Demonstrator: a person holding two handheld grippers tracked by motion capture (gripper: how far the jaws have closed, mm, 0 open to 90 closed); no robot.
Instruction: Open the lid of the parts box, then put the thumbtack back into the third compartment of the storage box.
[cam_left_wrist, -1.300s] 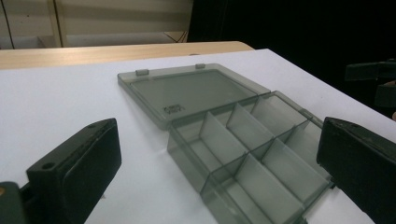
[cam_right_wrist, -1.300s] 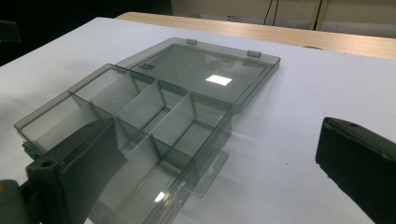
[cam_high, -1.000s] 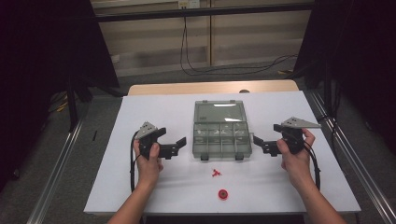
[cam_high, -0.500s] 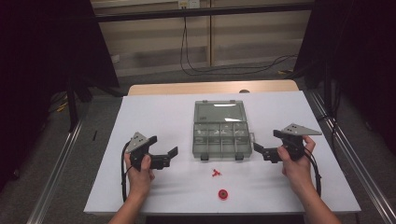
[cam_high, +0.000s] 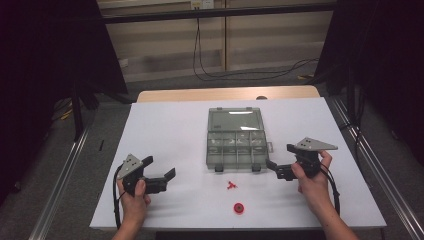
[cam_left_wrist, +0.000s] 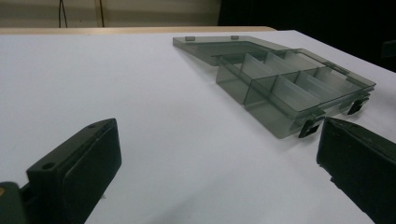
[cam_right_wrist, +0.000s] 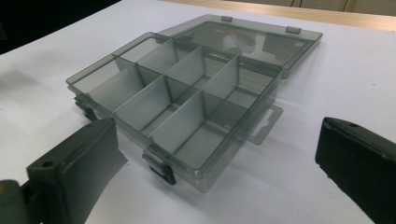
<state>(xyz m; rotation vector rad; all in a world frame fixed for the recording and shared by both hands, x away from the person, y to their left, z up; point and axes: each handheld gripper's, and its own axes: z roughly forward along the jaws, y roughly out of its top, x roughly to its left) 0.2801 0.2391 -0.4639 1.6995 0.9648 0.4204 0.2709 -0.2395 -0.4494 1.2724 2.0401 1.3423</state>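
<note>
A clear grey compartment box (cam_high: 235, 150) lies open in the middle of the white table (cam_high: 170, 125), its lid (cam_high: 235, 120) folded flat behind it. In the right gripper view the box (cam_right_wrist: 187, 102) has several empty compartments. My left gripper (cam_high: 160, 167) is open, held low at the near left and well apart from the box (cam_left_wrist: 289, 88). My right gripper (cam_high: 280, 156) is open just right of the box's front corner. Nothing sits between the jaws of the left gripper (cam_left_wrist: 217, 163); the right gripper (cam_right_wrist: 219, 163) frames the box's near corner. A small red part (cam_high: 230, 185) and a red round piece (cam_high: 239, 207) lie in front of the box.
A wooden strip (cam_high: 225, 94) runs along the table's far edge. Metal rails (cam_high: 65, 170) flank both sides, and cables (cam_high: 210, 55) hang against the back wall. Bare white tabletop stretches left of the box.
My left gripper has moved left and back toward the near edge, away from the box. The right gripper has drawn back slightly. The box and the red pieces have not moved.
</note>
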